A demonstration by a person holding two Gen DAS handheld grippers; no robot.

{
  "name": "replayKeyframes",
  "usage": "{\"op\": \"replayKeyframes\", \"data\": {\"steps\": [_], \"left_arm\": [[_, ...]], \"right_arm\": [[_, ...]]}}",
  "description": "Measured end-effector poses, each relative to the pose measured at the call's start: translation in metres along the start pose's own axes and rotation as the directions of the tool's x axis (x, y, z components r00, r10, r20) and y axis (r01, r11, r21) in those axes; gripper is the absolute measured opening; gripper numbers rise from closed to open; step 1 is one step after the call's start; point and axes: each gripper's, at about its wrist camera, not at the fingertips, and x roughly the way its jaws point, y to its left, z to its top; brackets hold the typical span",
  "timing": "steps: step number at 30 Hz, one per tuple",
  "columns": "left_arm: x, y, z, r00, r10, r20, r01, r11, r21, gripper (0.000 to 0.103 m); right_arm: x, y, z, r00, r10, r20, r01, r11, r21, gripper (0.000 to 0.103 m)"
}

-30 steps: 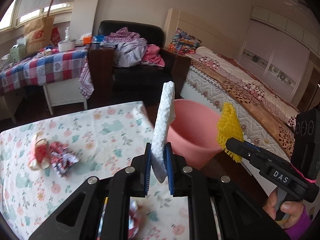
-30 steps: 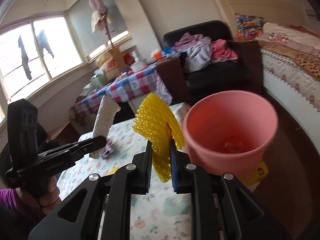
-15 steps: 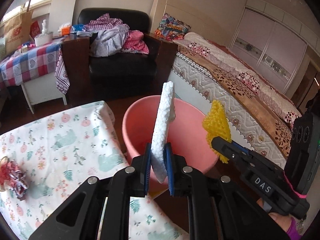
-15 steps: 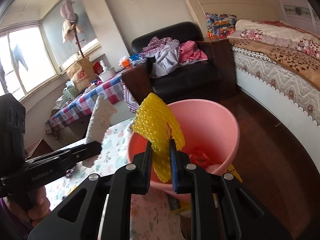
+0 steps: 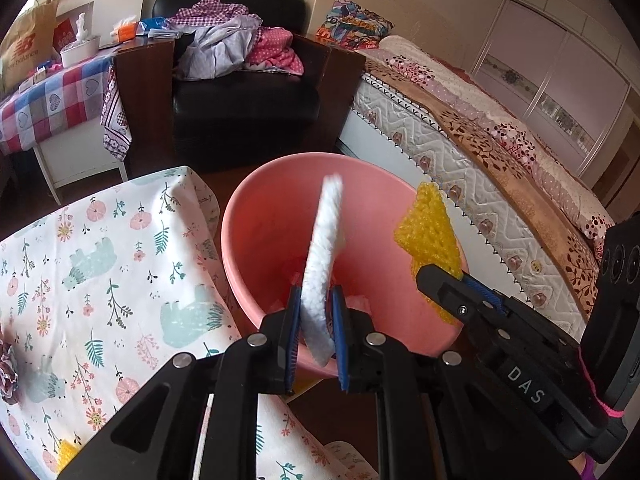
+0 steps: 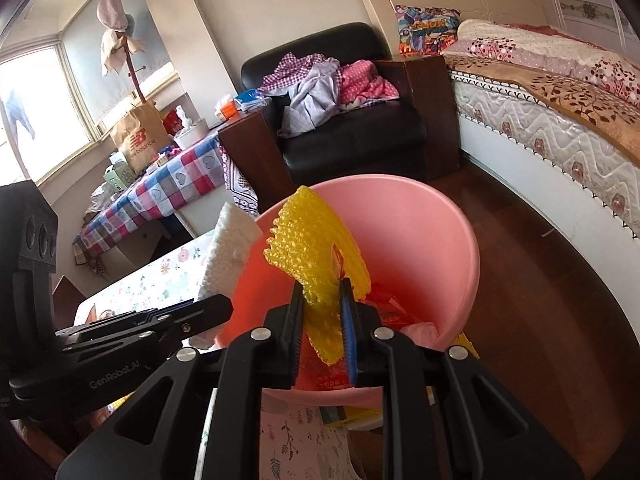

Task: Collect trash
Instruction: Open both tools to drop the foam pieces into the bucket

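Note:
A pink bin [image 5: 248,216] stands on the floor just past the table's edge, with wrappers in its bottom. My left gripper [image 5: 315,296] hangs over the bin's mouth. Its jaws are opening, and the white foam strip [image 5: 322,240] stands loose between the pads, its top tipping forward and blurred. In the right wrist view my right gripper [image 6: 322,292] is also over the bin [image 6: 460,240]. Its jaws are opening too, but the pads still touch the yellow foam mesh [image 6: 312,240] that stands up between them. Each view shows the other gripper beside it.
The floral-cloth table [image 5: 100,260] lies at the left, with a crumpled wrapper [image 5: 6,364] at its far left edge. A bed [image 5: 480,152] runs along the right. A black armchair [image 5: 240,100] piled with clothes stands behind the bin, beside a checked-cloth table [image 5: 48,100].
Both grippers moved from above the table to over the bin and tilted downward. The jaws of both have widened slightly. The white foam strip has started to tip forward.

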Motion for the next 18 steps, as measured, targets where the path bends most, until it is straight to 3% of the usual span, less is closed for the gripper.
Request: {"op": "replayKeyframes", "data": {"steps": [2,4,15,18], "left_arm": [[0.002,-0.002,0.001,1.0,-0.001,-0.001,0.001,1.0,0.005,0.03],[-0.001,-0.002,-0.001,1.0,0.001,0.009,-0.001,1.0,0.007,0.035],[-0.036,-0.002,-0.002,0.997,-0.029,0.068,0.028,0.999,0.02,0.04],[-0.053,0.001,-0.004,0.995,-0.027,0.094,0.025,0.999,0.025,0.046]], "right_arm": [[0.002,-0.001,0.0,1.0,-0.012,-0.005,0.012,1.0,0.007,0.031],[0.004,-0.004,0.001,1.0,-0.018,-0.005,0.018,1.0,0.02,0.034],[-0.013,0.002,0.0,0.999,-0.033,0.018,0.034,0.999,-0.006,0.038],[-0.023,0.013,-0.003,0.999,-0.029,0.024,0.03,0.999,-0.029,0.039]]}}
